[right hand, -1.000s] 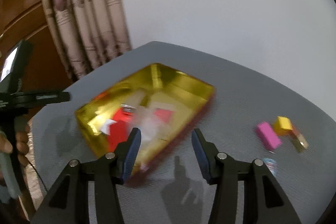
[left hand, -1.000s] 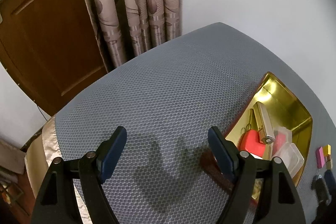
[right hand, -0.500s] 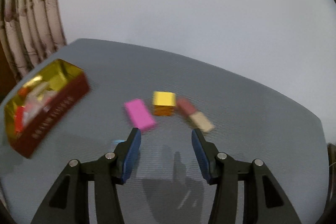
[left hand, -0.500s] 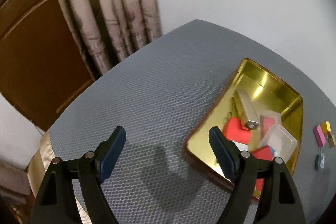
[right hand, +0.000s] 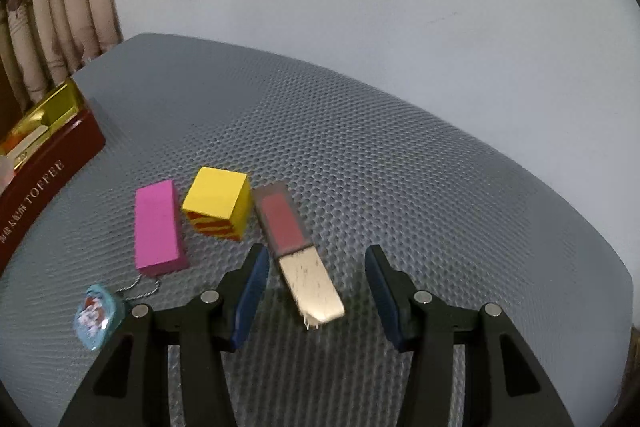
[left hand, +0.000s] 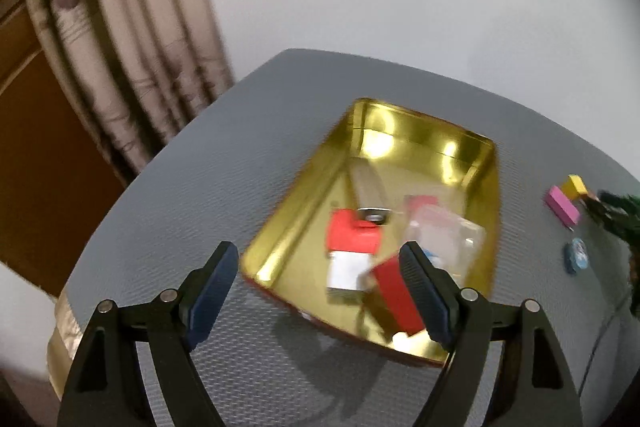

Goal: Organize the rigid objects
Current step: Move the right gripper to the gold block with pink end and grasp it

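In the right wrist view a lip-gloss tube (right hand: 296, 251) with a red body and pale gold cap lies on the grey mesh table. My right gripper (right hand: 316, 291) is open and empty, its jaws either side of the cap end. Left of it lie a yellow block (right hand: 218, 207), a pink block (right hand: 158, 227) and a blue keychain charm (right hand: 96, 315). In the left wrist view my left gripper (left hand: 320, 291) is open and empty over the near edge of the gold tin (left hand: 424, 143), which holds red boxes (left hand: 352, 235) and a clear plastic box (left hand: 444, 239).
The tin's dark red side (right hand: 44, 183) reads TOFFEE at the left of the right wrist view. Curtains (left hand: 132, 39) and a brown door (left hand: 36, 163) stand behind the table's left edge. The pink block (left hand: 562, 207) and the yellow block (left hand: 576, 185) also show right of the tin.
My right gripper swung right from the tin to the loose items and closed in on the lip-gloss tube. My left gripper swung right until it was over the tin.
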Action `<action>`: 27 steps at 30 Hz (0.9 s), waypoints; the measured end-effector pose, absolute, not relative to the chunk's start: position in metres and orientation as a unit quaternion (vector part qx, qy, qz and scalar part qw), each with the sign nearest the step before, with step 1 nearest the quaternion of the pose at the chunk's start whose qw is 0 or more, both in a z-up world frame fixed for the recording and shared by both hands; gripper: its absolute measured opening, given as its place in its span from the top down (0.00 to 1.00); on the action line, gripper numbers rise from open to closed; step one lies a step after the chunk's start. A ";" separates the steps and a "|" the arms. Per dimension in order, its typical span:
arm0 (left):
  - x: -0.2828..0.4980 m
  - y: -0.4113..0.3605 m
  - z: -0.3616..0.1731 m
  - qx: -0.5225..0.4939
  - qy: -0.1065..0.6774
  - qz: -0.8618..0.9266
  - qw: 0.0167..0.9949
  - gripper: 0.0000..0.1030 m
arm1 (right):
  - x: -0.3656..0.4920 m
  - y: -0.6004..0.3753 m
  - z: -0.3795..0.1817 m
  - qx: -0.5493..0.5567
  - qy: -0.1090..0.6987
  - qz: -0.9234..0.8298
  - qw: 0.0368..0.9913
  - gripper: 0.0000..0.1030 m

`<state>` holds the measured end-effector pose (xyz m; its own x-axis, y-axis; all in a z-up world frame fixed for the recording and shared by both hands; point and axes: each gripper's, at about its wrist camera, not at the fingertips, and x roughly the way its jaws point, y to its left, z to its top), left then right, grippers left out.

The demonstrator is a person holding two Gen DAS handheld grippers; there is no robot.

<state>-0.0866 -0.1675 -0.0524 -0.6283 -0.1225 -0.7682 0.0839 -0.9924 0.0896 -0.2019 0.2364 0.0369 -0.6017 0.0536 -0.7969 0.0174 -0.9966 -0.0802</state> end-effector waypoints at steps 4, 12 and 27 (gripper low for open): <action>-0.086 -0.137 -0.056 0.425 -0.049 -0.903 0.032 0.22 | -0.210 0.234 0.023 -0.441 -0.020 0.897 -0.007 0.51; -0.095 -0.068 -0.070 0.438 -0.076 -0.895 -0.019 0.21 | -0.198 0.235 0.018 -0.427 0.016 0.904 -0.005 0.80; -0.103 0.045 -0.099 0.467 -0.074 -0.870 -0.137 0.21 | -0.111 0.213 0.013 -0.428 0.040 0.899 0.085 0.80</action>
<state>-0.1025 0.0454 -0.0989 -0.5254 0.1687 -0.8339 -0.3077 -0.9515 0.0013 -0.1107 0.2126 0.0135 -0.6199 0.1180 -0.7758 -0.1860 -0.9825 -0.0008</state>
